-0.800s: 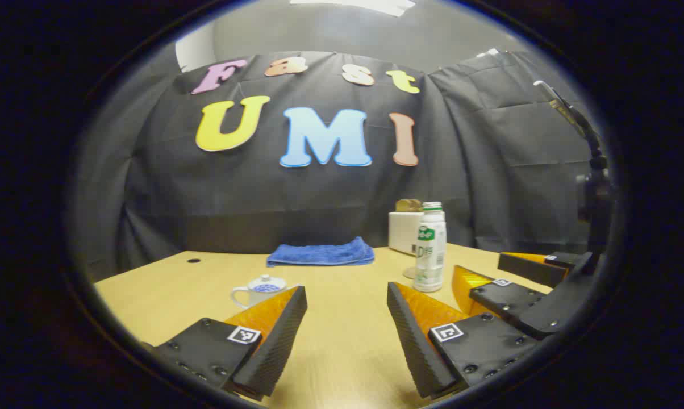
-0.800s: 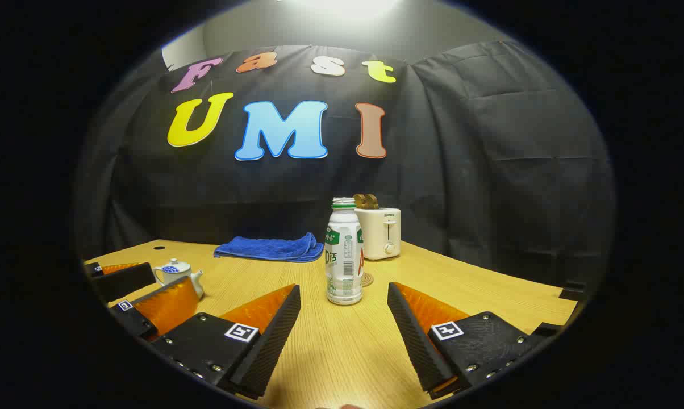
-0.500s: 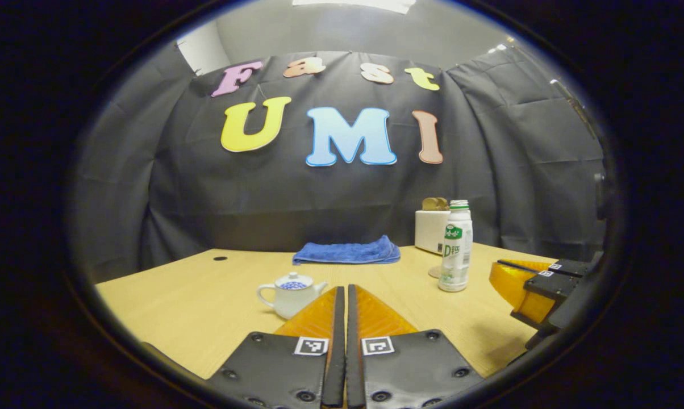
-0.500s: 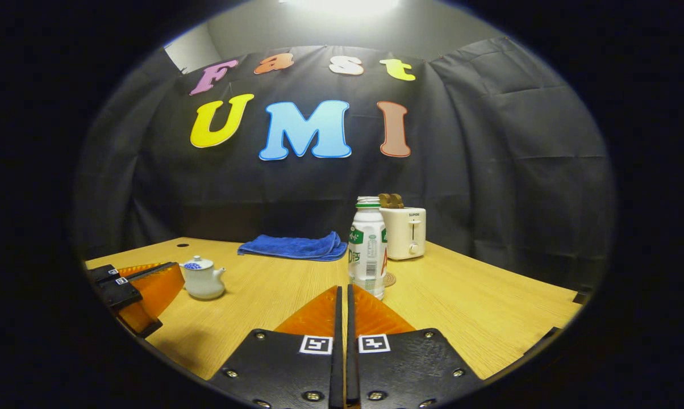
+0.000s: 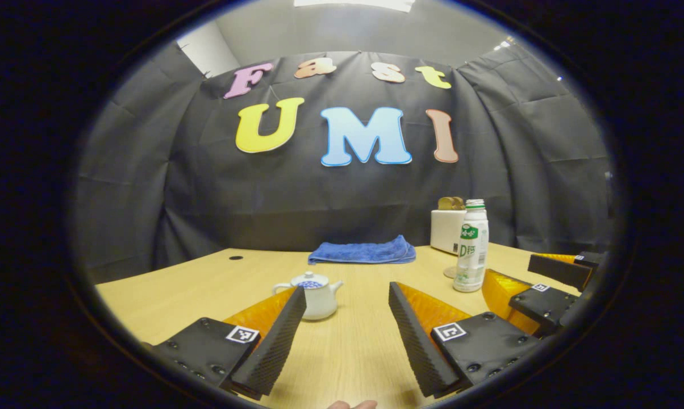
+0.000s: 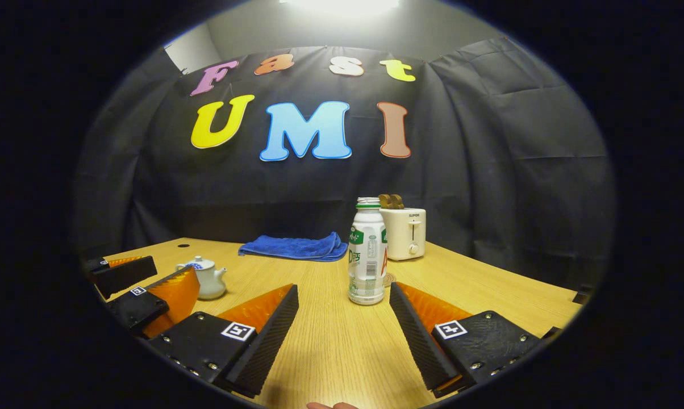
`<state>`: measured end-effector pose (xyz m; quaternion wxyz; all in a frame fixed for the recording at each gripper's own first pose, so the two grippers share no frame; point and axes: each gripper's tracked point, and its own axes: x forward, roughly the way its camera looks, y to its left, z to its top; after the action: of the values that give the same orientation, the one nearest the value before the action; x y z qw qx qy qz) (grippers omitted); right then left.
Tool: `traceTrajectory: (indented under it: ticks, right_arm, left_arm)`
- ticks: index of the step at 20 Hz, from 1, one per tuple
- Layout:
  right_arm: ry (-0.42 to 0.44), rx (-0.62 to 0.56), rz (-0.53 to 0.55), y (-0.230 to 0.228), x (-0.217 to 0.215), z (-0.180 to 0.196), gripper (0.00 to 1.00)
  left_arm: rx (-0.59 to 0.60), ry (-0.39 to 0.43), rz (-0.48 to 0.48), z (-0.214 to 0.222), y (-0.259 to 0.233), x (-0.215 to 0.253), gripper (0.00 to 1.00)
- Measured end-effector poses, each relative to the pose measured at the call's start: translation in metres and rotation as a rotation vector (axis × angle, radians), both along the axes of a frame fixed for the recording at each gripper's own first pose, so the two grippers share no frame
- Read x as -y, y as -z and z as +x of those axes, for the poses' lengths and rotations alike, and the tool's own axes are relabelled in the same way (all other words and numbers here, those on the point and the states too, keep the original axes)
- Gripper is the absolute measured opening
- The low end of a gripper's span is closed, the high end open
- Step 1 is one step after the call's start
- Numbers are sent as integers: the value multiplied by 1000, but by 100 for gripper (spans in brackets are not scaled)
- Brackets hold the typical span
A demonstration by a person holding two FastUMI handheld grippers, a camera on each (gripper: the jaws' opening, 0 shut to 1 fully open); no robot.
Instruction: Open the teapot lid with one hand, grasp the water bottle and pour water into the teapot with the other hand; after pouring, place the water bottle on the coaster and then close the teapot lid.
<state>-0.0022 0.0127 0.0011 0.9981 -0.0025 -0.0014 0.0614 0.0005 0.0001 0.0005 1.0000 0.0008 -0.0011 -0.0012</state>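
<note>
Standing labelled, water bottle (image 6: 367, 253); toaster (image 6: 404, 233) behind.

blue towel (image 6: 288, 248), toaster (image 6: 403, 233), table (image 6: 489, 289)

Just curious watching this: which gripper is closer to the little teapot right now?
Left. The left gripper has the teapot just ahead of it; the right gripper faces the water bottle instead, off to the teapot's side.

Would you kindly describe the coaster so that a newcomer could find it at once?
On the wooden table, find the white toaster by the black wall. In front stands the water bottle; the coaster is the flat round disc on the table just behind the bottle's base, the lowest thing there.
</note>
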Motion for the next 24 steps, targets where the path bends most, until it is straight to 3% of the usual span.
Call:
traceTrajectory:
  ticks: [2, 3, 7, 10, 24]
  right_arm:
    - [-9, 5, 2, -2, -3, -1, 96]
    - [-22, 4, 0, -2, -5, -2, 99]
    - [-51, 5, 0, -1, -7, -1, 99]
    - [-48, 3, 0, -1, -5, 4, 99]
    - [-65, 15, 34, -14, 11, 17, 99]
  left_arm:
    - [12, 14, -38, 0, -5, 5, 100]
    - [-9, 16, 3, -2, 0, 0, 100]
    - [2, 15, 11, 4, -2, -5, 100]
    - [-13, -24, 4, 23, 2, -27, 100]
    - [-127, -6, -20, 142, 19, -63, 100]
